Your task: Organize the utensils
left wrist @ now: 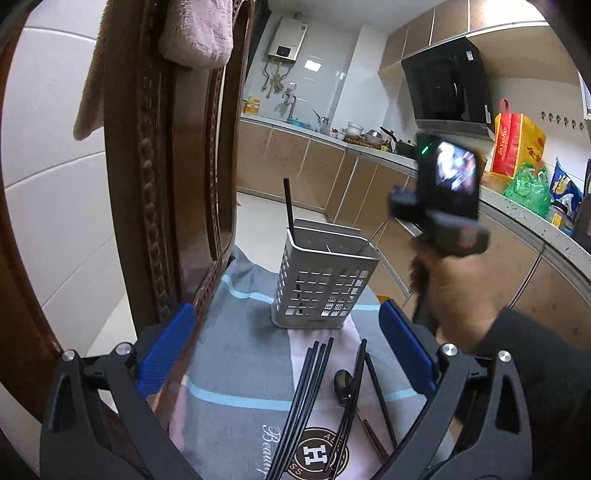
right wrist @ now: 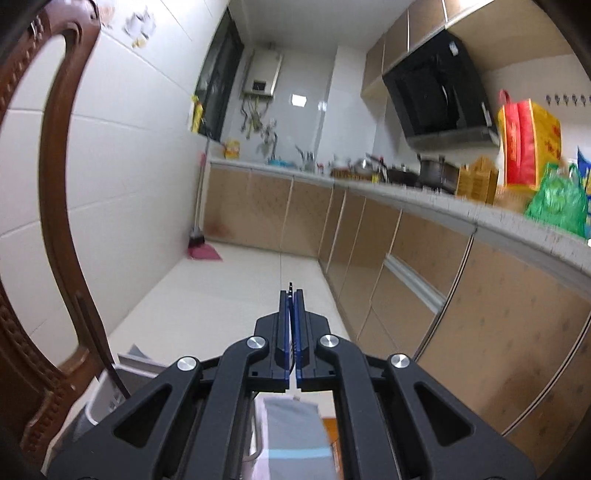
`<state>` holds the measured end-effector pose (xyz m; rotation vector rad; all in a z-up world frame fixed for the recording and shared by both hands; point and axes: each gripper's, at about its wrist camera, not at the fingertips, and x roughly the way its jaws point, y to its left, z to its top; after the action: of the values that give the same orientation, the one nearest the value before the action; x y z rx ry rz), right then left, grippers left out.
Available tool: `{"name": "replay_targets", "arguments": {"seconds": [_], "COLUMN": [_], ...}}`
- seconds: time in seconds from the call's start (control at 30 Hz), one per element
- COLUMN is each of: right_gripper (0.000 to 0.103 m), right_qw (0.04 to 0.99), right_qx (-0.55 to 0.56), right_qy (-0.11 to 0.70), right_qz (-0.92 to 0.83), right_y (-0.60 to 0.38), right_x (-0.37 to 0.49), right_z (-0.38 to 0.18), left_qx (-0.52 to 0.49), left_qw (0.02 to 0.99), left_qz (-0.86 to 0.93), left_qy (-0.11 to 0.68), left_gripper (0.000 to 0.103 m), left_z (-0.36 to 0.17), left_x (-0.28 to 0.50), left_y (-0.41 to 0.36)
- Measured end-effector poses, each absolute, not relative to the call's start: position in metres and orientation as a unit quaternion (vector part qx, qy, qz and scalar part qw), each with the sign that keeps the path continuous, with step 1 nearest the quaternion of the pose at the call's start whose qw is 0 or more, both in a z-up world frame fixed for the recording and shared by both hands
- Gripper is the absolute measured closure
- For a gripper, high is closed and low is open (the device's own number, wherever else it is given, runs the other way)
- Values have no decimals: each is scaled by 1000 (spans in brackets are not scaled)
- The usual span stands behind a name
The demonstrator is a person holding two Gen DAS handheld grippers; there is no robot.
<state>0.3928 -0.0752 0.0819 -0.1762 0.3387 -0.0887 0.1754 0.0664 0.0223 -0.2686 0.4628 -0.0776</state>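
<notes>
A perforated metal utensil holder [left wrist: 325, 280] stands on a grey and pink cloth [left wrist: 236, 373]; one black chopstick [left wrist: 289, 206] stands in it. Several black chopsticks [left wrist: 306, 402] and a dark spoon [left wrist: 343, 382] lie on the cloth in front of it. My left gripper [left wrist: 288, 347] is open and empty, hovering above the loose chopsticks. My right gripper [right wrist: 292, 295] is shut on a thin black chopstick [right wrist: 291, 286], whose tip pokes out past the pads; the chopstick hangs down toward the holder. In the left wrist view the right gripper's body [left wrist: 443, 206] is held above the holder's right side.
A carved wooden chair back [left wrist: 155, 184] with a pink towel [left wrist: 195, 33] stands at the left. Kitchen cabinets and a cluttered counter [right wrist: 424, 192] run along the right. The holder's rim [right wrist: 110, 376] shows low left in the right wrist view.
</notes>
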Motion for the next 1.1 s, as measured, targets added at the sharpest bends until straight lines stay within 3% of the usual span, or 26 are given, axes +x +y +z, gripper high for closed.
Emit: {"name": "replay_targets", "arguments": {"seconds": [0.23, 0.33, 0.4, 0.53, 0.6, 0.67, 0.87, 1.1], "right_gripper": [100, 78, 53, 51, 36, 29, 29, 29], "right_qw": [973, 972, 972, 970, 962, 952, 941, 924], "right_qx": [-82, -74, -59, 38, 81, 106, 124, 96], "right_qy": [214, 224, 226, 230, 238, 251, 296, 343], "right_qz": [-29, -16, -10, 64, 105, 137, 103, 137], "right_y": [-70, -74, -81, -120, -144, -160, -187, -187], "right_x": [400, 398, 389, 335, 298, 268, 177, 162], "right_z": [47, 46, 52, 80, 86, 86, 34, 21], "left_qx": [-145, -143, -142, -138, -132, -124, -111, -53], "left_qw": [961, 962, 962, 961, 961, 961, 954, 952], "left_qz": [-40, -38, -39, -49, -52, -53, -76, -90], "left_qy": [230, 230, 231, 235, 236, 241, 267, 287], "left_gripper": [4, 4, 4, 4, 4, 4, 4, 4], "left_z": [23, 23, 23, 23, 23, 21, 16, 8], "left_x": [178, 178, 180, 179, 179, 179, 169, 150], "left_y": [66, 64, 62, 59, 56, 52, 37, 10]}}
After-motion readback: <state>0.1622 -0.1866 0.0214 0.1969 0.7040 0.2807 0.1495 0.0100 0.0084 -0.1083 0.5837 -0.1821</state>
